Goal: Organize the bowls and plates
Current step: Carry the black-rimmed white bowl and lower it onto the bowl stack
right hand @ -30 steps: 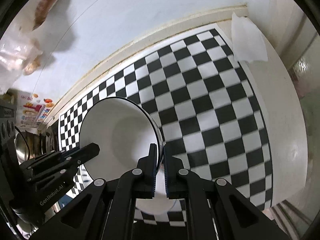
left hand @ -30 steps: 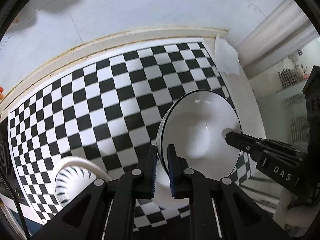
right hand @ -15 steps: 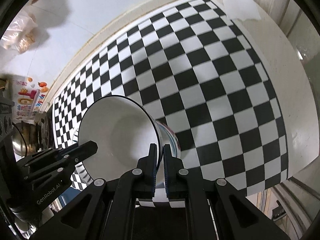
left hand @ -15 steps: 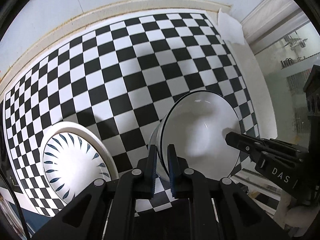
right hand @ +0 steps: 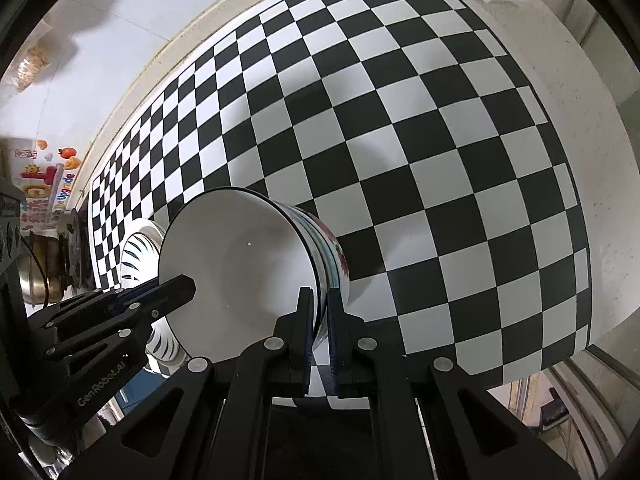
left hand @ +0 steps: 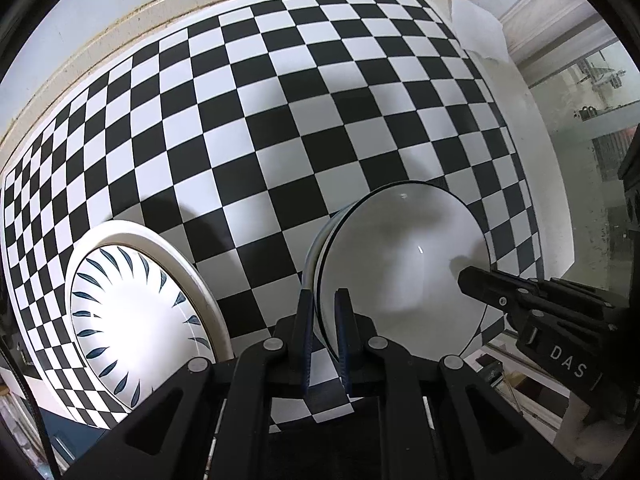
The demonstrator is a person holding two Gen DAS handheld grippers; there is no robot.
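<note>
Checkered counter (left hand: 280, 152) below | bowl (left hand: 400, 264) aloft, left tongs (left hand: 324, 312) and right tongs (right hand: 318, 312) each clenched on opposite rims | patterned plate (left hand: 132, 320) sits left, nearer left tongs

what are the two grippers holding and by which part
Both hold the white bowl by its rim: left gripper on one side, right gripper on the opposite side.

The white bowl (left hand: 400, 264), carried by the left gripper (left hand: 323, 300) and right gripper (right hand: 317, 300), now sits lower, closer to the checkered cloth (left hand: 280, 120). The patterned plate (left hand: 132, 320) has come fully into the left view, larger than before.
</note>
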